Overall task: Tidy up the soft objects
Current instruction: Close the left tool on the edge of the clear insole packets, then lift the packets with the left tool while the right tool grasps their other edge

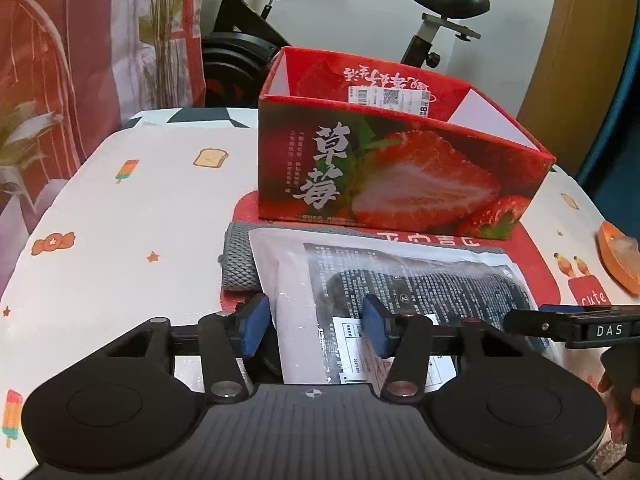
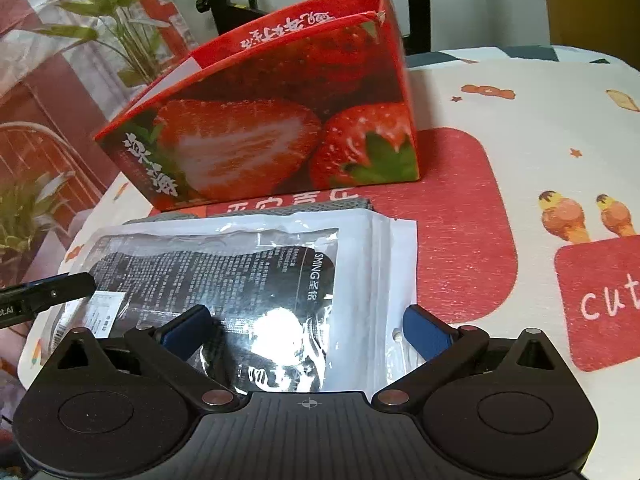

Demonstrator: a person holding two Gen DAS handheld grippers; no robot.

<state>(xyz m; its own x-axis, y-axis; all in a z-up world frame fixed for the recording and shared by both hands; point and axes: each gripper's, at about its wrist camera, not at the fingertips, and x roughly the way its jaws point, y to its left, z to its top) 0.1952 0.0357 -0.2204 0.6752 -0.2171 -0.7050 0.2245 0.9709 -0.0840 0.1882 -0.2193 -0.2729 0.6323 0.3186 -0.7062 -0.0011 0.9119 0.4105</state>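
A clear plastic bag with a dark soft item inside point(image 1: 400, 284) lies flat on the table in front of a red strawberry box point(image 1: 400, 176). A grey knitted cloth point(image 1: 240, 260) lies under its far edge. My left gripper point(image 1: 316, 326) is open, its blue pads either side of the bag's near left part. My right gripper point(image 2: 308, 330) is open, its pads straddling the near edge of the bag point(image 2: 256, 272). The box point(image 2: 280, 128) stands open-topped behind it, and the grey cloth point(image 2: 340, 204) peeks out at the bag's far edge.
The table has a white patterned cloth point(image 1: 140, 208) with a red mat point(image 2: 460, 220) under the box. An orange object point(image 1: 620, 256) lies at the right edge. An exercise bike point(image 1: 248, 52) and a curtain stand behind the table. The right gripper's tip shows in the left view point(image 1: 568, 326).
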